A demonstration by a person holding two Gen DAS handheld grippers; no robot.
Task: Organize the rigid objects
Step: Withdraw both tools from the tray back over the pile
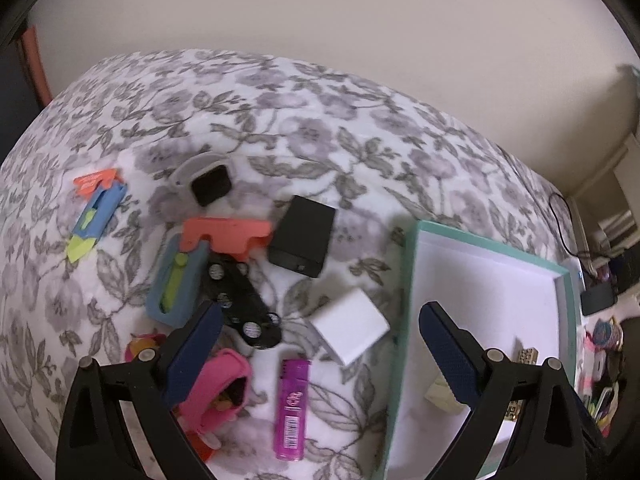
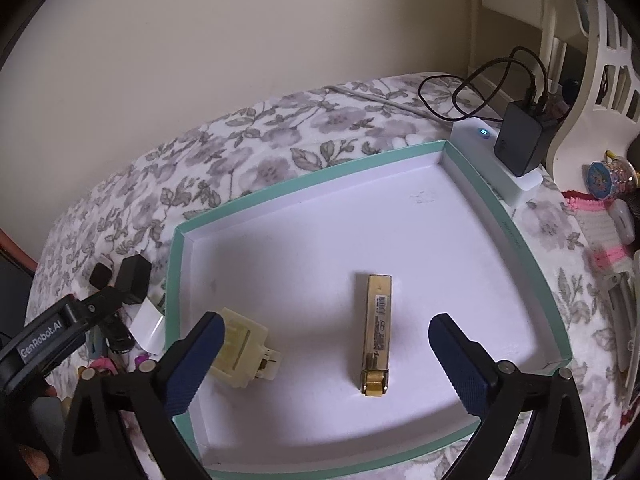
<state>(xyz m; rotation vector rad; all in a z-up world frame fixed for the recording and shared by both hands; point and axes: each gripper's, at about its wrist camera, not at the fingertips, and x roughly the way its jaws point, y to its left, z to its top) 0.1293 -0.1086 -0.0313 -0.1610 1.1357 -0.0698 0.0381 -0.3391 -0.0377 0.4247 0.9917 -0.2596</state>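
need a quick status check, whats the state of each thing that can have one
left hand-held gripper: open, holding nothing
right hand-held gripper: open, holding nothing
teal tray: lidless, two items inside
gold lighter: lying flat in the tray
cream plug: lying in the tray
purple lighter: lying flat on the bedspread
white box: closed, on the bedspread
power bank light: lit

I count: two lighters, purple [image 1: 292, 408] at my 6, gold [image 2: 377, 332] | two blue-orange cutters [image 1: 98, 214] [image 1: 188, 268] at 10 | one teal tray [image 2: 176, 280]
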